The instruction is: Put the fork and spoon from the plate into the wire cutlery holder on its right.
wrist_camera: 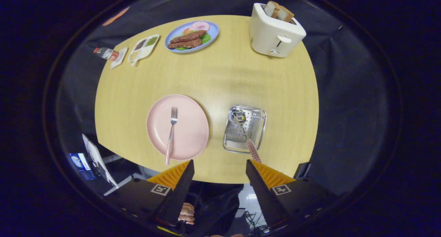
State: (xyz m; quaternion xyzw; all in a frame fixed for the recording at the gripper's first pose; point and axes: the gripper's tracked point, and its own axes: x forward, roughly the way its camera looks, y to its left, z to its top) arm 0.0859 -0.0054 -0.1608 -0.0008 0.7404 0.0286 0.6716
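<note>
The fingers point(219, 166) are held wide apart above the near edge of the tabletop point(224, 78), and nothing is gripped or touched. The fork point(171, 133) is seen lying on the pink plate point(193, 126). To its right, the spoon point(244, 130) is found resting in the wire cutlery holder point(260, 123).

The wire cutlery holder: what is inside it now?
Inside the wire cutlery holder lies the spoon, its handle sticking out over the near rim. The holder floor beneath the spoon is covered. The gripper is open, holding nothing.
</note>
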